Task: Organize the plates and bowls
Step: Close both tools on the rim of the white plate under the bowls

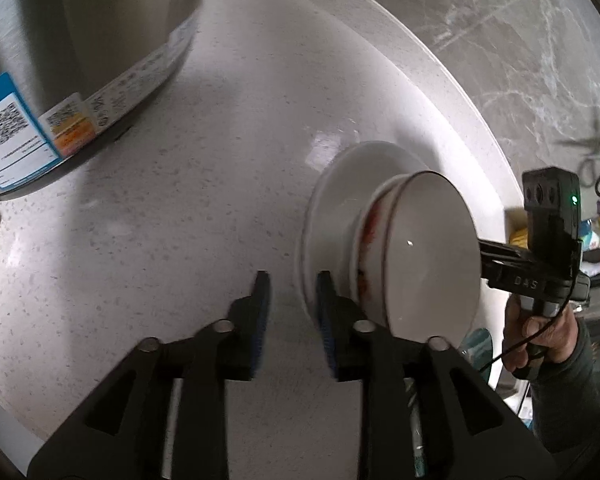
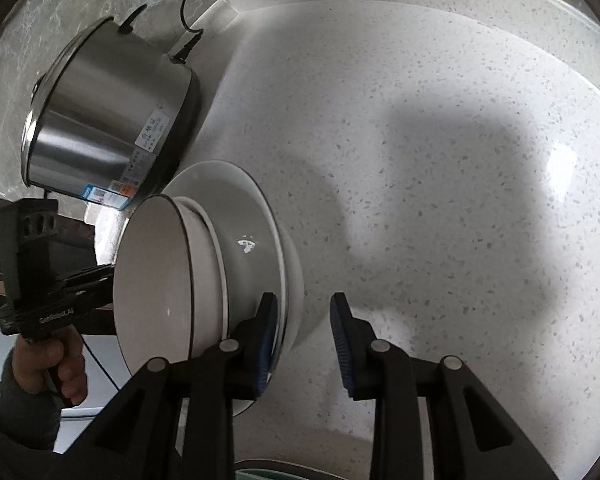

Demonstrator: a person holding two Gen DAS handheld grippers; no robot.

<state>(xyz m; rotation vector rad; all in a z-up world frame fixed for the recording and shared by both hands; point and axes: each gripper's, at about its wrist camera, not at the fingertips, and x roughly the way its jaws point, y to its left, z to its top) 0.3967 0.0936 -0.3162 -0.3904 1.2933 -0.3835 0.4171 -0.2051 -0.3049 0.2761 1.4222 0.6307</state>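
Observation:
A stack of white plates sits on the speckled counter, with nested bowls on top. The upper bowl is plain white inside, and the one beneath it has a red pattern. My left gripper straddles the plates' rim on one side; its jaws stand apart, with a gap beside the rim. On the opposite side my right gripper straddles the rim too, its outer finger clear of the plate edge. Each view shows the other gripper's body past the bowls, its fingertips hidden.
A steel electric pot with labels stands close behind the stack, its cord running to the marble wall. The counter stretches away on the right. A teal-rimmed dish peeks out by the counter's front edge. A hand grips the left tool.

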